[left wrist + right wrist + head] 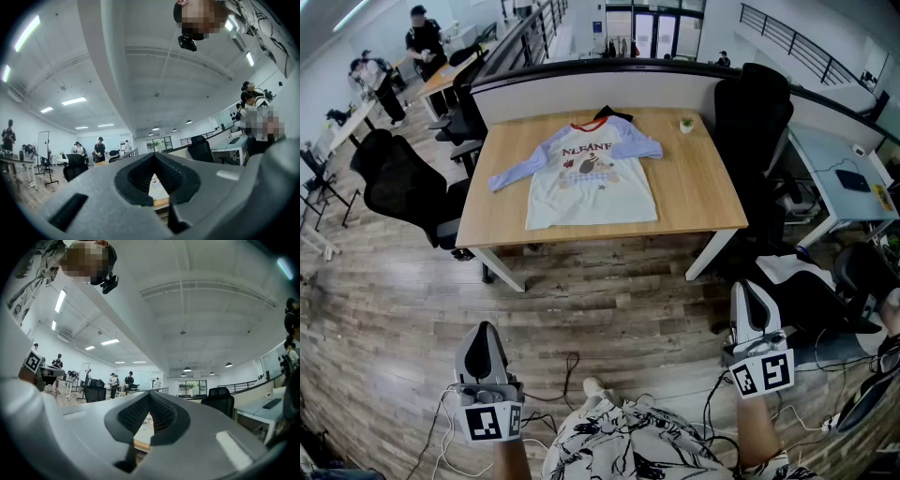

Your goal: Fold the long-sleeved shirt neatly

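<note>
A white long-sleeved shirt (591,178) with pale blue sleeves, a red collar and a chest print lies spread face up on the wooden table (703,197). Its left sleeve stretches out toward the table's left edge, while the right sleeve is bent in by the shoulder. Both grippers are held well short of the table, over the wooden floor. My left gripper (484,328) is shut and holds nothing. My right gripper (746,286) is shut and empty too. In the left gripper view the closed jaws of the left gripper (153,154) frame a sliver of shirt (157,187). The right gripper (149,394) shows the same.
Black office chairs stand left (403,187) and right (750,103) of the table. A small potted plant (686,124) and a dark item (612,114) sit at the far edge. Cables (572,366) trail on the floor. Another desk (844,187) is at the right; people work at the back left.
</note>
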Available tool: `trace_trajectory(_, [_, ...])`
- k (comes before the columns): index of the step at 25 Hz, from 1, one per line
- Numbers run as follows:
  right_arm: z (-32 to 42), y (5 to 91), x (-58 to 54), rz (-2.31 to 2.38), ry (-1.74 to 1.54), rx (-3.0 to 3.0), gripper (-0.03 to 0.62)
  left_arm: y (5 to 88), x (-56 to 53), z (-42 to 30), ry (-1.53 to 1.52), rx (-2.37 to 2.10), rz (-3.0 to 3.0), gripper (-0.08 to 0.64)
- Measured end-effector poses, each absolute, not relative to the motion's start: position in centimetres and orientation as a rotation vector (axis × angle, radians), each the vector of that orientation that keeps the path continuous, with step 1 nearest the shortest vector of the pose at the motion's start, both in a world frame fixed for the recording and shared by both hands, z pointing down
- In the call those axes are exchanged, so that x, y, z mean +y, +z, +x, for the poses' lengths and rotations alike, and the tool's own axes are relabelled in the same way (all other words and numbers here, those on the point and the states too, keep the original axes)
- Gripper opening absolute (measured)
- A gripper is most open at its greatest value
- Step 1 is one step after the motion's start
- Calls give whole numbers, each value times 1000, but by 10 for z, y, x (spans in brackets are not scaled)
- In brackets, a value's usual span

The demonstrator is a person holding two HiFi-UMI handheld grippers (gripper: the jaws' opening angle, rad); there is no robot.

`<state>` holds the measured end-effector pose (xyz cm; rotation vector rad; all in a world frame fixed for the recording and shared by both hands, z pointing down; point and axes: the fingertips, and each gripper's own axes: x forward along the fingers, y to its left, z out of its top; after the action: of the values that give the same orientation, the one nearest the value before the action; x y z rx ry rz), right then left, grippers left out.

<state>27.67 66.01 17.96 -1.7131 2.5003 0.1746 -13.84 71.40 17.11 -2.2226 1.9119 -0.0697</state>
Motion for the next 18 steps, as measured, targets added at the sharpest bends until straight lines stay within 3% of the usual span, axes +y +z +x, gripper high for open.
trace_trajectory(18, [275, 177, 665, -1648, 142, 2450, 8, 171, 718, -131, -43, 1904, -2248, -2])
